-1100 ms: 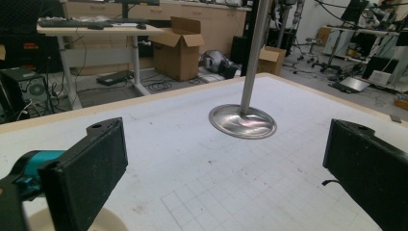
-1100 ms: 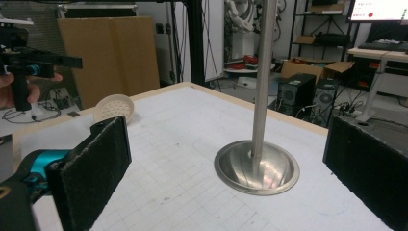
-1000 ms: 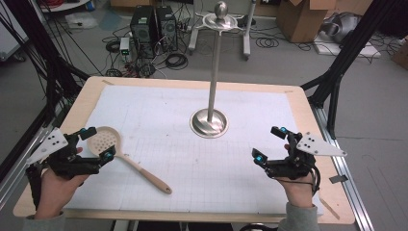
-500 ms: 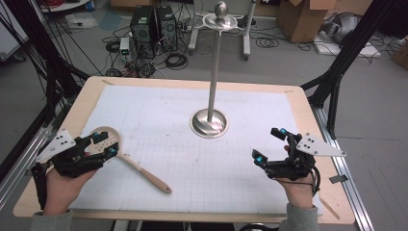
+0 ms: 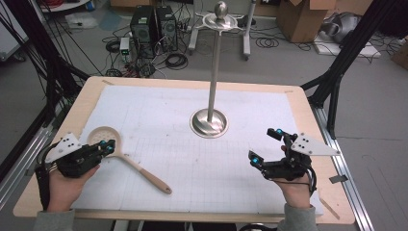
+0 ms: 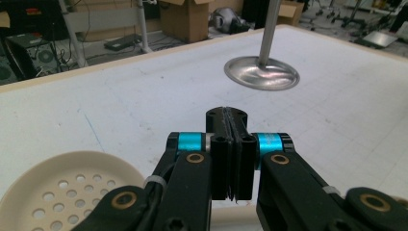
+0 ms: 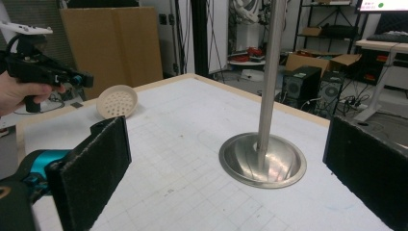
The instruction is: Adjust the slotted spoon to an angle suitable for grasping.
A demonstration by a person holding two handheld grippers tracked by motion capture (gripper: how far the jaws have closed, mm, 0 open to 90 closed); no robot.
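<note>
A cream slotted spoon (image 5: 142,171) lies on the white mat (image 5: 159,110) at the left, its round perforated bowl (image 6: 62,187) toward the back and its handle running toward the front middle. My left gripper (image 5: 108,146) hovers at the bowl's near right edge; its jaws have just been closing and now stand shut with nothing between the pads (image 6: 232,115). In the right gripper view the left gripper (image 7: 86,79) hangs just above the spoon bowl (image 7: 117,102). My right gripper (image 5: 262,144) rests open at the right front, pads wide apart (image 7: 226,163), empty.
A tall metal stand (image 5: 214,72) with a round dished base (image 5: 209,122) rises from the mat's middle back. The wooden table edge (image 5: 192,83) frames the mat. Computers, cables and cardboard boxes lie on the floor beyond.
The left gripper's jaws went from wide open to shut, and the hand shifted slightly right toward the spoon bowl. The spoon and the right gripper have not moved.
</note>
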